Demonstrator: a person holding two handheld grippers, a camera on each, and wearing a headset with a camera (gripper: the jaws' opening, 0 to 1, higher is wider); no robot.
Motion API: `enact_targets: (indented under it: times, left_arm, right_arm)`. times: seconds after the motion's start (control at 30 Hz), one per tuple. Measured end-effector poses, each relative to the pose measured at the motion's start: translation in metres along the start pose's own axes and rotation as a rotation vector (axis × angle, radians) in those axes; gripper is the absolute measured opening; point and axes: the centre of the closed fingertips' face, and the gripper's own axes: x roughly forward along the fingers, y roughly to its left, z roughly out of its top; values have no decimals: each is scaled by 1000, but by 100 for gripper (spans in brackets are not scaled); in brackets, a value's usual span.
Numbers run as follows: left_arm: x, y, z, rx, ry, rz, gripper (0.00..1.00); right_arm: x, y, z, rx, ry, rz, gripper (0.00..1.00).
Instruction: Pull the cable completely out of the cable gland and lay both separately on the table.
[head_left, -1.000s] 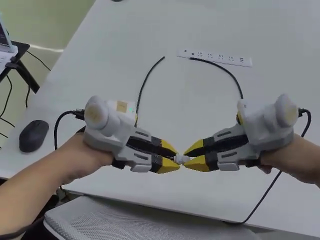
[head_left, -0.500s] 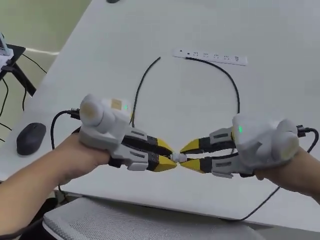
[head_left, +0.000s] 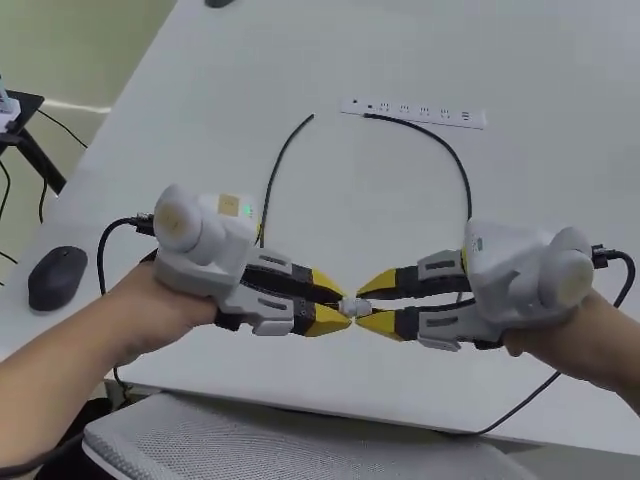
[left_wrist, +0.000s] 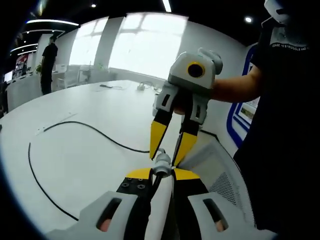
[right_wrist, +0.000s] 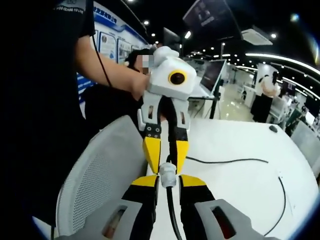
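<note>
The small white-grey cable gland (head_left: 352, 308) is held in the air above the table's near edge, between two grippers that meet tip to tip. My left gripper (head_left: 338, 312) comes in from the left and is shut on one end of it. From the right, my right gripper (head_left: 363, 306) closes its jaws on the other end. In the right gripper view the gland (right_wrist: 168, 175) sits between my own yellow tips, and the black cable (right_wrist: 173, 212) runs back from it between the jaws. In the left gripper view the gland (left_wrist: 161, 163) sits at my jaw tips.
A thin black cable (head_left: 272, 180) with a free end curves across the white table (head_left: 200, 90). A white power strip (head_left: 415, 111) lies farther back, its black cord (head_left: 455, 165) arching toward the right hand. A black mouse (head_left: 55, 277) is at the left edge. A grey chair (head_left: 250, 450) stands below.
The right gripper has rolled about its long axis, so both its fingers now show in the head view. The gland stays pinched between the two grippers' tips.
</note>
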Motion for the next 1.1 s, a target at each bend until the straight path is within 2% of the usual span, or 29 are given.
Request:
enact_targets:
  times: [0.1,0.17,0.3,0.33,0.37,0.4,0.43,0.53,0.6,0.63,0.7,0.77,0.83,1.1]
  left_arm:
    - [0,1,0,13,0,11,15]
    - [-1,3,0,-8,-3,19,15]
    - [-1,4,2,4,-7,25,15]
    - [-1,4,3,8,-9,27,15]
    - [-1,4,3,12,-9,29,15]
    - [-1,5,4,12,-9,31,15]
    - [-1,6,4,12,-10,33,15]
    - [0,6,6,17,-8,37,15]
    - [1,7,8,21,-7,37,15]
    - [1,7,8,22,-7,36,15]
    - [1,7,9,28,-5,38,15]
    - [1,9,10,30,-4,43,15]
    - [1,11,11,34,-8,50,15]
    - [0,12,12,42,-8,59,15]
  right_arm:
    - [-4,-4,-6,52,27,-39,19]
    - [-9,-5,-5,58,20,-64,20]
    - [-21,-17,-16,127,65,-190,15]
    - [-21,-16,-16,121,66,-202,15]
    - [-23,-19,-21,121,95,-248,15]
    - [-23,-18,-23,122,114,-265,15]
    - [-20,-14,-22,109,111,-264,15]
    - [-20,-16,-25,69,150,-347,12]
    - [-17,-17,-23,56,148,-382,10]
    - [-16,-16,-21,42,146,-389,9]
    - [-17,-22,-21,-15,178,-457,7]
    - [-13,-18,-17,4,162,-451,4]
    - [-14,-20,-16,9,152,-478,2]
    - [-13,-21,-14,-92,176,-504,2]
